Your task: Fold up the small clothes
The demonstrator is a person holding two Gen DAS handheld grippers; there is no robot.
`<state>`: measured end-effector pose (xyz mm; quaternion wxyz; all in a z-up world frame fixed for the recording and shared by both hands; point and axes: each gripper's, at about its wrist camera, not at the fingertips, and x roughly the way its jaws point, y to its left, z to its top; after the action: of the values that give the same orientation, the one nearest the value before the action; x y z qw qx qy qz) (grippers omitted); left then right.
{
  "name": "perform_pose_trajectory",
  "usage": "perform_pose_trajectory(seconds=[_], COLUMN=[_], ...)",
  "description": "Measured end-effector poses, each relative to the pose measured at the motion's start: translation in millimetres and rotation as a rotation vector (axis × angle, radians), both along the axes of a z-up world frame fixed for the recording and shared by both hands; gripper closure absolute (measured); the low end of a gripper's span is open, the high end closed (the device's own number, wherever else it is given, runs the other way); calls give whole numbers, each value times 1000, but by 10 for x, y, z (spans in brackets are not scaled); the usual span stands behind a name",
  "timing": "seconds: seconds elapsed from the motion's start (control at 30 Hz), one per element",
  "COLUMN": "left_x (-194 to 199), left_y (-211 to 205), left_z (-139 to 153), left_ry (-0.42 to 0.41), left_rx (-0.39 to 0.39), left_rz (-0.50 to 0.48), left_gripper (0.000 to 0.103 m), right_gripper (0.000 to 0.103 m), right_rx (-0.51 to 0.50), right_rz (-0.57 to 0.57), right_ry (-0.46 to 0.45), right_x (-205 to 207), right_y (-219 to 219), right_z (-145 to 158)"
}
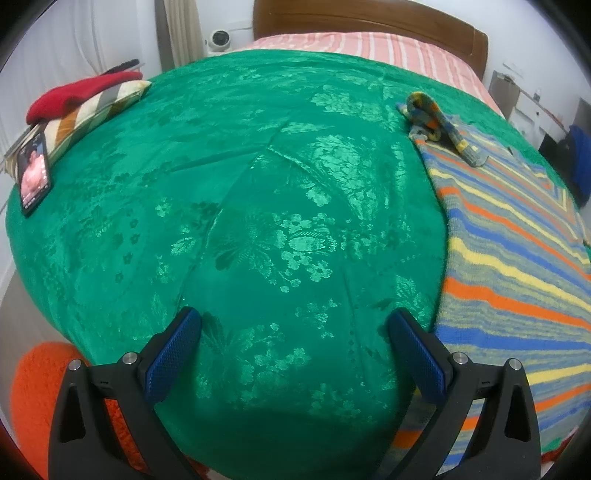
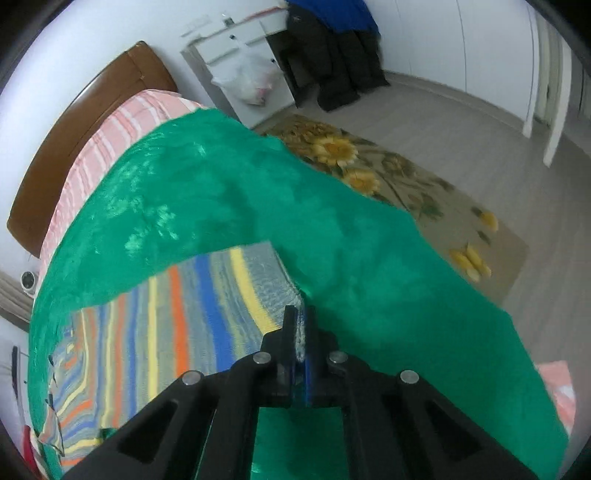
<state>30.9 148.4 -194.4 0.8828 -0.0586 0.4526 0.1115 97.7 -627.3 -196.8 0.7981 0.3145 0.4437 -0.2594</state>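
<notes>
On the green bedspread, lying spread flat toward the right side: the striped knit garment, not yet folded. Pinching its corner edge, jaws of the right gripper closed on the knit. Hovering apart over bare cover, the left gripper, jaws open and empty. Possibly starting the first fold; all folding remaining.

Glossy green floral-damask bedspread; coarse knitted striped sweater; polished wooden headboard; matt black plastic left gripper with textured blue pads.
</notes>
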Motion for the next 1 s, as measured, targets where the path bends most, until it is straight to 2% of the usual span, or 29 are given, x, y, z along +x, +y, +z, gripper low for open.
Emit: perform_pose_trajectory(seconds=[0.17, 0.2, 0.23, 0.27, 0.3, 0.33, 0.4, 0.43, 0.53, 0.57, 0.6, 0.67, 0.73, 0.8, 0.87, 0.9, 0.93, 0.97, 1.0], left_x=[1, -1, -6, -19, -36, -34, 49, 146, 543, 713, 844, 1221, 1511, 1782, 1983, 2065, 2125, 2162, 2211], left_y=[-1, -8, -23, -39, -65, -107, -233, -344, -783, -959, -1078, -1331, -1509, -1643, -1725, -1751, -1765, -1758, -1723], left_z=[16, 39, 104, 199, 340, 521, 847, 1006, 1187, 1151, 1092, 839, 577, 328, 158, 104, 84, 91, 127], left_ry=[3, 8, 11, -7, -48, -100, -187, -221, -220, -208, -194, -117, -51, -9, 12, 19, 23, 31, 51], left_rx=[8, 16, 30, 41, 51, 66, 111, 146, 298, 365, 413, 509, 589, 676, 688, 672, 630, 576, 495], left_rz=[-3, -6, -12, -25, -48, -82, -178, -259, -538, -636, -696, -801, -843, -842, -828, -816, -806, -800, -786], left_gripper=[1, 1, 2, 2, 2, 2, 1, 1, 1, 1, 1, 4, 17, 18, 21, 31, 55, 74, 95], right_gripper=[100, 98, 91, 68, 36, 28, 27, 26, 26, 26, 26, 26, 26, 26, 26, 26, 26, 26, 26], right_rx=[-38, -35, -30, -38, -49, -64, -126, -155, -182, -179, -163, -115, -60, -28, -32, -44, -57, -79, -93], right_rz=[51, 57, 64, 57, 46, 38, 30, 43, 99, 121, 148, 192, 224, 244, 267, 285, 300, 322, 336], right_ry=[31, 22, 13, 19, 14, -10, -50, -56, -87, -102, -122, -163, -206, -240, -245, -243, -242, -240, -240], right_x=[78, 54, 21, -9, -84, -158, -315, -389, -551, -618, -691, -808, -941, -1070, -1143, -1174, -1195, -1219, -1240], right_y=[118, 129, 142, 144, 152, 160, 204, 264, 489, 594, 729, 961, 1193, 1406, 1578, 1672, 1741, 1832, 1887], right_z=[-25, -4, 21, 41, 78, 137, 313, 402, 565, 604, 623, 639, 621, 582, 515, 488, 469, 453, 438])
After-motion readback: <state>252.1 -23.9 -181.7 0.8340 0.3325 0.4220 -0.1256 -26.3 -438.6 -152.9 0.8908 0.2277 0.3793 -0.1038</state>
